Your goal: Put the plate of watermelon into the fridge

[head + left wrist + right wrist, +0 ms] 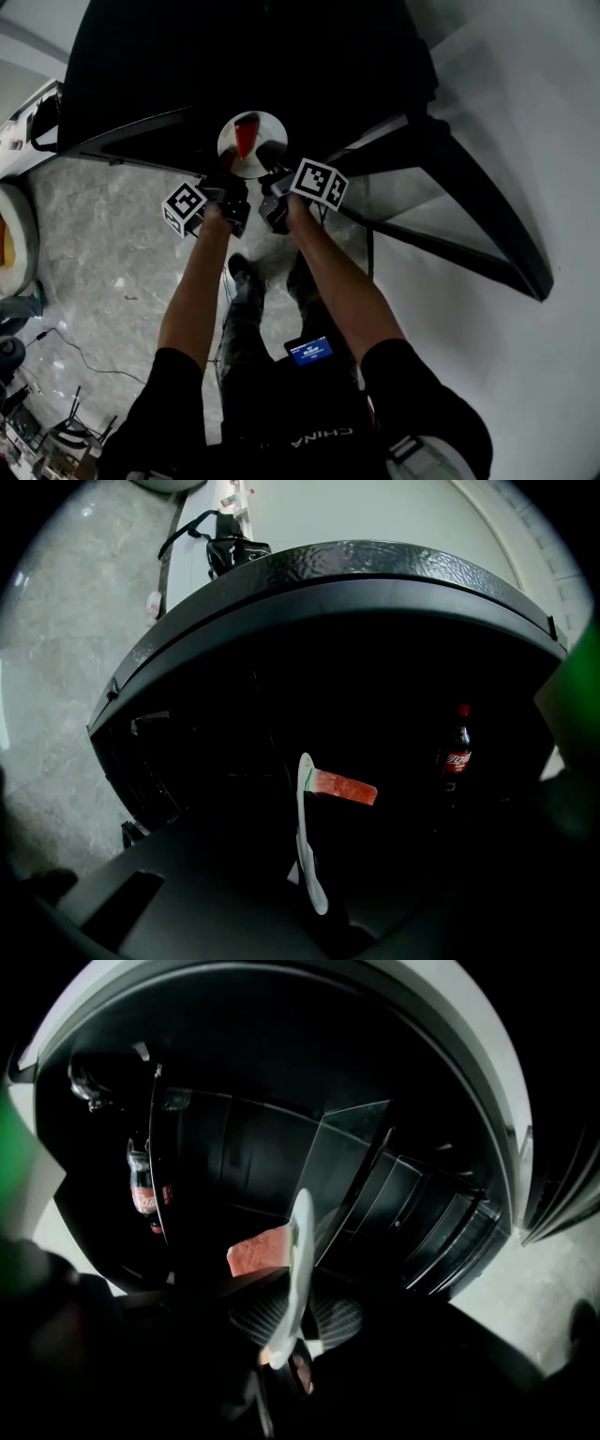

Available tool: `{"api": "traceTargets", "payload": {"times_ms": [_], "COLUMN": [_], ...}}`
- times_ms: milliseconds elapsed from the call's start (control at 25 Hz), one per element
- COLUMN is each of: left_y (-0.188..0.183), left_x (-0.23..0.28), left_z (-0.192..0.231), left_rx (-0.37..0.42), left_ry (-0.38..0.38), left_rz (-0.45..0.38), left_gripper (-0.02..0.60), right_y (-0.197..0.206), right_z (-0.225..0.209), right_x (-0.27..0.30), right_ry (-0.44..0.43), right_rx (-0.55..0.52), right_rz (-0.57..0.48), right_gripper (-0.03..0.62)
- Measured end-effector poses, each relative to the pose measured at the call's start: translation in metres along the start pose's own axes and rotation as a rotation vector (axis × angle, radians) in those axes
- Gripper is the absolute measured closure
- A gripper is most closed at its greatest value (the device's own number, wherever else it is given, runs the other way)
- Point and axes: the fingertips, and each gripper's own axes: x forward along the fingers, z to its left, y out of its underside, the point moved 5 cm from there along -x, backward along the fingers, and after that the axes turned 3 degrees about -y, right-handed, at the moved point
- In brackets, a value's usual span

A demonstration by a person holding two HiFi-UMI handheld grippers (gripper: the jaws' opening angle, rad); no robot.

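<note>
A white plate (251,142) with a red watermelon slice (245,139) hangs in front of the open black fridge (187,66). My left gripper (228,184) is shut on its near left rim and my right gripper (272,178) on its near right rim. In the left gripper view the plate (306,841) shows edge-on, the slice (345,787) sticking out to its right, with the dark jaws closed on the lower rim. The right gripper view has the plate (296,1260) edge-on between ribbed pads (337,1321), the watermelon (258,1251) to its left.
A cola bottle (457,754) stands inside the dark fridge, also seen as the cola bottle (142,1190) from the right gripper. The fridge door (469,225) swings open on the right by a white wall. Cables and clutter (37,394) lie on the marble floor at left.
</note>
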Motion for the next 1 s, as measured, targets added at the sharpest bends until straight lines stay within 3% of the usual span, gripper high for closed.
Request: {"api": "traceTargets", "payload": {"times_ms": [120, 240, 440, 480, 600, 800, 1000], "left_y": [-0.003, -0.011, -0.014, -0.013, -0.012, -0.011, -0.011], "left_x": [0.003, 0.003, 0.007, 0.007, 0.007, 0.009, 0.009], "left_z": [0.002, 0.009, 0.008, 0.009, 0.010, 0.006, 0.012], "left_rx": [-0.008, -0.047, -0.045, -0.045, -0.047, -0.055, -0.058], "left_ry": [-0.012, -0.022, -0.010, -0.012, -0.006, 0.025, 0.016], "left_rz": [-0.029, -0.077, -0.106, -0.110, -0.122, -0.120, -0.094], "left_gripper": [0.554, 0.554, 0.553, 0.554, 0.554, 0.552, 0.552], "right_y": [0.001, 0.001, 0.010, 0.014, 0.028, 0.048, 0.050], "right_z": [-0.001, -0.002, 0.001, 0.001, 0.002, 0.010, 0.009], "right_x": [-0.001, -0.005, -0.018, -0.021, -0.026, -0.013, 0.002], "right_ry": [-0.001, 0.015, 0.049, 0.061, 0.094, 0.086, 0.127], "right_rx": [-0.025, -0.054, -0.184, -0.217, -0.315, -0.381, -0.407], "right_rz": [0.014, 0.026, 0.091, 0.112, 0.185, 0.321, 0.340], "right_gripper": [0.476, 0.476, 0.477, 0.479, 0.574, 0.579, 0.579]}}
